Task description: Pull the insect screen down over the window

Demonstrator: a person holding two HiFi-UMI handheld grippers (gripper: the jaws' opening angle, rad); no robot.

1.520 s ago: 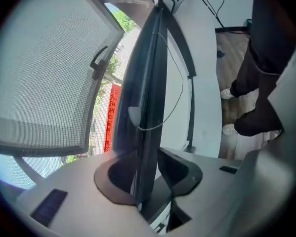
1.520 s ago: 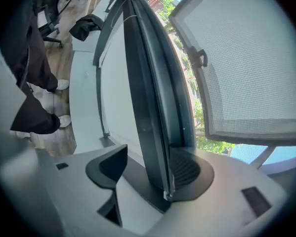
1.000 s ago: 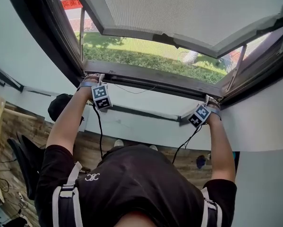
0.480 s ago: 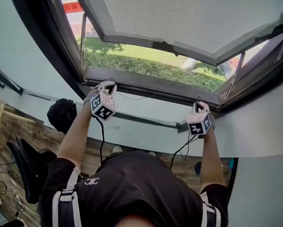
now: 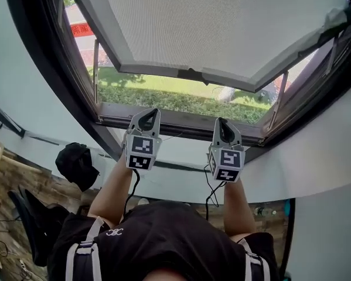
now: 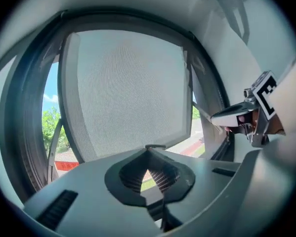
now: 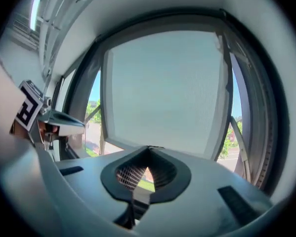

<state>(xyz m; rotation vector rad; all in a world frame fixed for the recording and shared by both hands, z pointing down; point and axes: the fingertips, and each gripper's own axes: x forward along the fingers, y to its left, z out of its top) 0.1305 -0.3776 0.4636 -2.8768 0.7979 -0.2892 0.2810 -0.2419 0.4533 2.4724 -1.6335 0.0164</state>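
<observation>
Left gripper (image 5: 149, 112) and right gripper (image 5: 222, 122) have come off the window frame (image 5: 184, 120) corners — now raised, closer together, jaws closed, nothing held.

Your left gripper (image 5: 147, 117) and right gripper (image 5: 223, 127) sit side by side at mid-frame, jaws together, against the window sill (image 5: 181, 120) — the insect screen (image 5: 210, 22) fills the top, with grass (image 5: 163, 95) showing beneath it.
</observation>
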